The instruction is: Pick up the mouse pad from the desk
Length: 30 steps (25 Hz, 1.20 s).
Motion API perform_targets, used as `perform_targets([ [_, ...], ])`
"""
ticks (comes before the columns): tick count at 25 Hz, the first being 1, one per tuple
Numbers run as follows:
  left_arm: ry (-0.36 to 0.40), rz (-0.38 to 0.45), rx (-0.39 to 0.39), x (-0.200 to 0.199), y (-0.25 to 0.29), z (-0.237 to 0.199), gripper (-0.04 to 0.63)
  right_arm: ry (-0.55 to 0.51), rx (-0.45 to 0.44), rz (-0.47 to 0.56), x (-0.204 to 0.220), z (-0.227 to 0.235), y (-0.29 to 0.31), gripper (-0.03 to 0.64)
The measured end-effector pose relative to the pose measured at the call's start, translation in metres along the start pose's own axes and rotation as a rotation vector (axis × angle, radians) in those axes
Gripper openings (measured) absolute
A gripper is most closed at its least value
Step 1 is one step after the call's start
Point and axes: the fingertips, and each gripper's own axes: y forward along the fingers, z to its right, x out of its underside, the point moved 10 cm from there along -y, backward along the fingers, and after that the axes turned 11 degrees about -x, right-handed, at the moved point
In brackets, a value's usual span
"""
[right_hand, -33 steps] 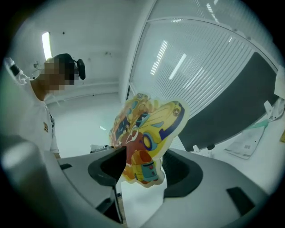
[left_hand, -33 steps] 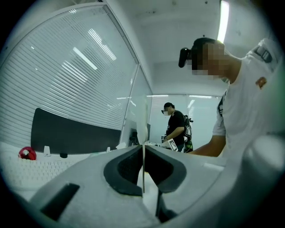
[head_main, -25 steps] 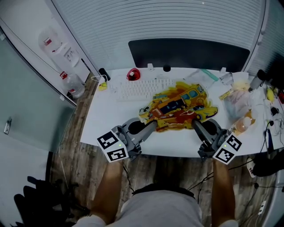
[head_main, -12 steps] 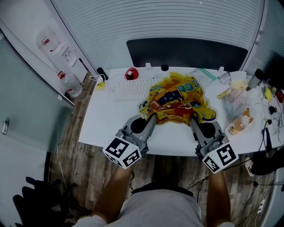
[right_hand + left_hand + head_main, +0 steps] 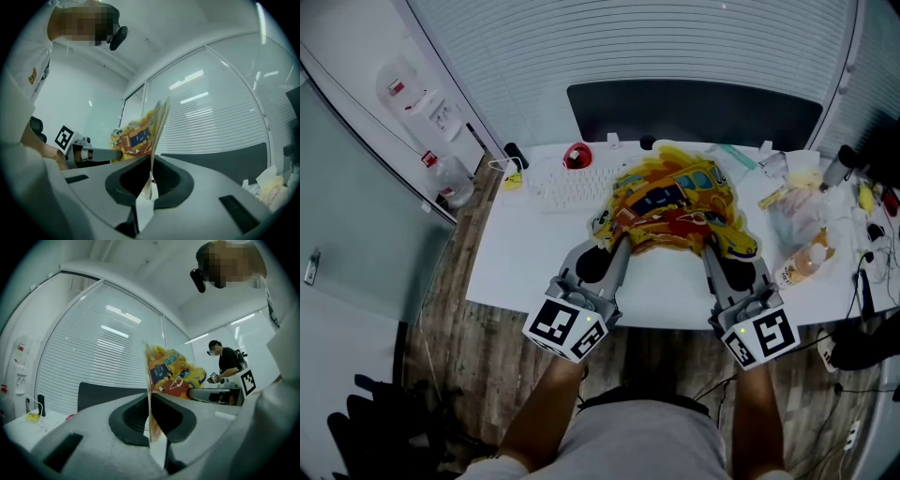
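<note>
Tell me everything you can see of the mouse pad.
The mouse pad is a thin, flexible sheet with an irregular outline, printed with a yellow cartoon bus on orange and red. The left gripper and right gripper are each shut on its near edge, one toward either end. It slopes above the white desk, overlapping the keyboard in the head view; whether its far edge touches anything is unclear.

white desk (image 5: 516, 272): white keyboard (image 5: 572, 190) near far edge. red round object (image 5: 577, 156) just behind keyboard, small yellow item (image 5: 515, 182) left of it, clear bags (image 5: 802, 220) and bottle (image 5: 797, 264) well right.
</note>
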Motion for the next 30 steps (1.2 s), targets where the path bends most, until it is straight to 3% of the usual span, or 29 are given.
perform_targets([
  [30,0.021,-0.004,0.020,-0.0028,-0.0008,0.0040,0.023,0.011,0.032,-0.004,0.0012,0.0001,-0.0017,0.020],
])
